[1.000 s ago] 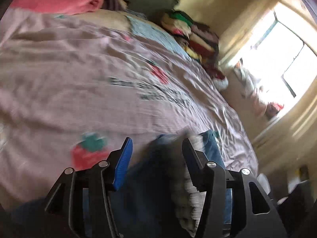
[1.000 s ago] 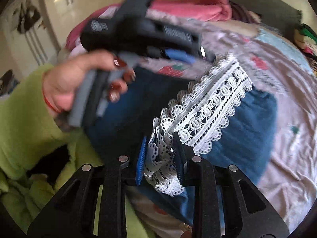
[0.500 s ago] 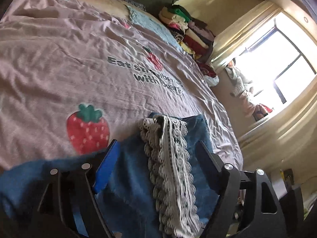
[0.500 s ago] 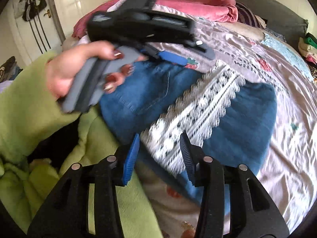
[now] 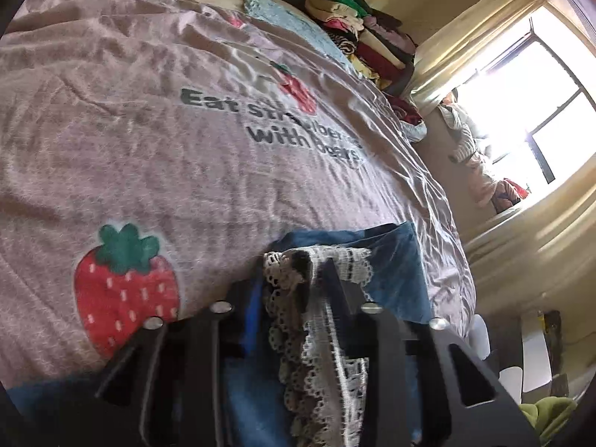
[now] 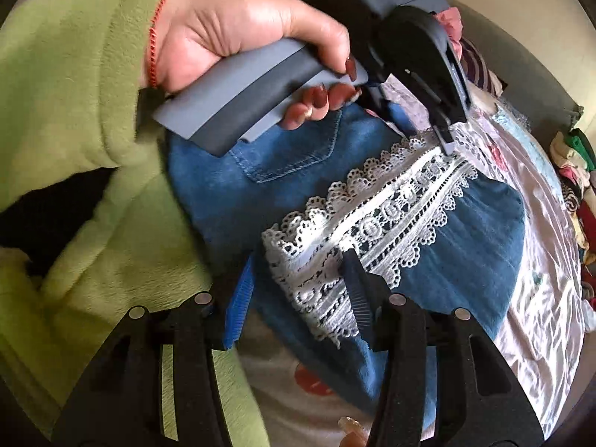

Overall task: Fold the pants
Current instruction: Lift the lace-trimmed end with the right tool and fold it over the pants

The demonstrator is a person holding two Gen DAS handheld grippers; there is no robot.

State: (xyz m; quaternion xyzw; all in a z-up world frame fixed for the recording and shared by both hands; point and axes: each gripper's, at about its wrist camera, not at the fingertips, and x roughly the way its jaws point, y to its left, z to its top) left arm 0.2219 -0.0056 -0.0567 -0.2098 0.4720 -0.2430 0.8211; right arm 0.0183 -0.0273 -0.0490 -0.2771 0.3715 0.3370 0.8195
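Since half a second ago, the left tongs were closed on the lace hem of the pants, folded at the bed's near edge; the right tongs hang apart. Next, probably another fold.

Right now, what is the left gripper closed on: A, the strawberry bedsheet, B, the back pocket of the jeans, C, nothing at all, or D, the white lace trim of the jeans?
D: in the left wrist view the left gripper pinches the white lace trim of the jeans; the right gripper stands open above the lace.
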